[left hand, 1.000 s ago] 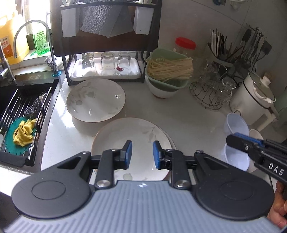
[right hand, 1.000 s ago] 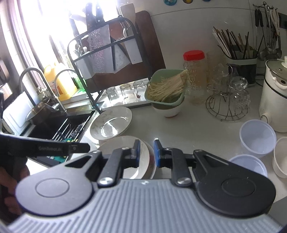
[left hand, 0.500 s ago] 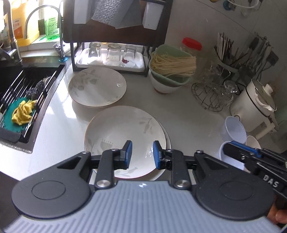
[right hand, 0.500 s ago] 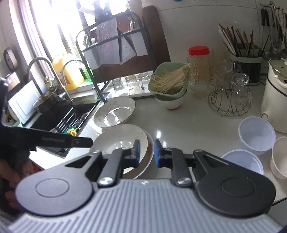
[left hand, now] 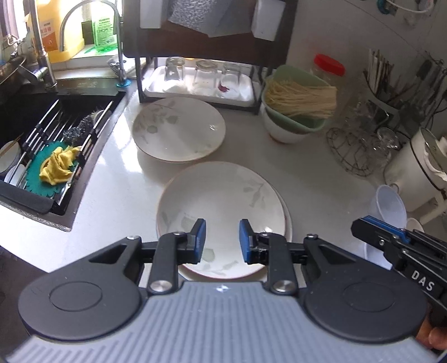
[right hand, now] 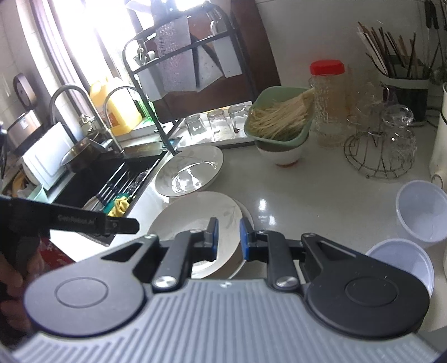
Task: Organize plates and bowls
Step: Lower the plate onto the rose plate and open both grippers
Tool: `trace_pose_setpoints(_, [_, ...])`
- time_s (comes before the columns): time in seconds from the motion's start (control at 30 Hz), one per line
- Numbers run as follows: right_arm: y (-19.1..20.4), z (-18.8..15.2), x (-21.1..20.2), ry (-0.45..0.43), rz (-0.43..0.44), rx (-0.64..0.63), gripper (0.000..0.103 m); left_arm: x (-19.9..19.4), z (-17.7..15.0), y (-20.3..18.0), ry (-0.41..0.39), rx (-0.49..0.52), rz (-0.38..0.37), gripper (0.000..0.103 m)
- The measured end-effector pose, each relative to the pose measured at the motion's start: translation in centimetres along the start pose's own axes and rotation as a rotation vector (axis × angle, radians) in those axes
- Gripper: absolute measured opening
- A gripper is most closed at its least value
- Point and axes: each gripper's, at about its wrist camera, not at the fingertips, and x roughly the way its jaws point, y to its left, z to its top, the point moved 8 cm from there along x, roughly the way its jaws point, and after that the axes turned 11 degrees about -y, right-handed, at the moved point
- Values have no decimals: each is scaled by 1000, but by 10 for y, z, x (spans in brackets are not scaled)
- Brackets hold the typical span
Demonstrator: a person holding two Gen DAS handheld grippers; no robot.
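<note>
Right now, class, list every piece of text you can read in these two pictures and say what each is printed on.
"DAS": white letters on the right gripper body, seen from the left wrist.
Lettering on the left gripper arm: too blurred to read.
Labels on the yellow jug and green bottle: too small to read.

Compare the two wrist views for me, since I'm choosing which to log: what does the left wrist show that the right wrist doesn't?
Only the left wrist view shows the sink rack's teal mat and steel scourer clearly. Only the right wrist view shows the pot by the taps and the second, nearer plastic tub in full. Both show the stacked plates under the open left gripper, the separate plate behind them, the noodle bowl and the open right gripper.
</note>
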Motion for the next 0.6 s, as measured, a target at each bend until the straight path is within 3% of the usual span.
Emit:
trace_pose_setpoints(0.27, [3, 7, 28, 20, -16, -13, 20, 20, 23, 16, 4, 6, -40, 32])
trace_pose_setpoints(0.6, [32, 22, 66, 22, -49, -72, 20, 50, 49, 69, 10, -26, -13, 36])
